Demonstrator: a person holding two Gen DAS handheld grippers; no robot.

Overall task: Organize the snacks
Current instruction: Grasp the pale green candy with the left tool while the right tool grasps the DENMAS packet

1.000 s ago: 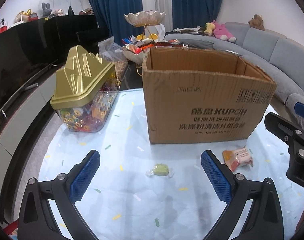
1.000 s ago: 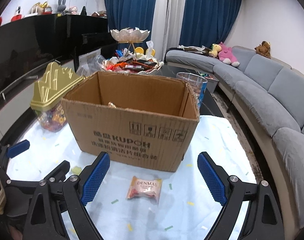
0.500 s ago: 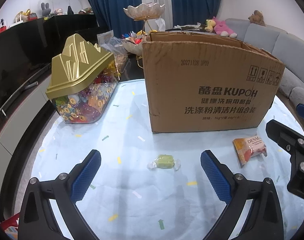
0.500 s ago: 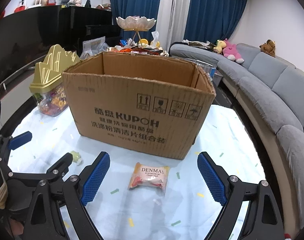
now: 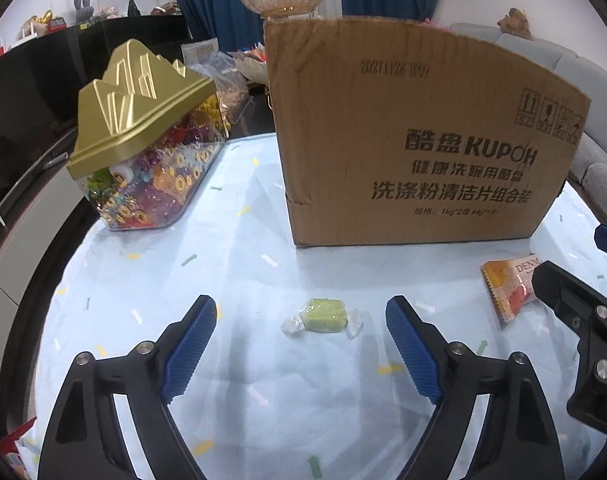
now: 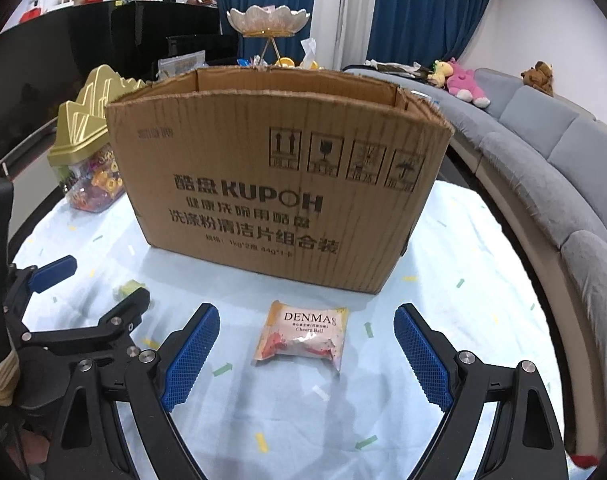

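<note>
The left tongs [image 5: 301, 322] are closing around the small green wrapped candy [image 5: 323, 315], not yet touching; they should centre it. The right tongs [image 6: 307, 330] stand open over the pink-and-white DENMAS snack packet [image 6: 301, 336].

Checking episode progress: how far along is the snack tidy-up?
Done: nothing visibly; the cardboard box interior is hidden. In hand: nothing held. The left gripper is closing around the green candy, pads not touching; the right gripper stands open around the DENMAS packet. Left: gripping both and boxing them.

Box [image 6: 279, 184] interior hidden, contents perhaps unseen
</note>
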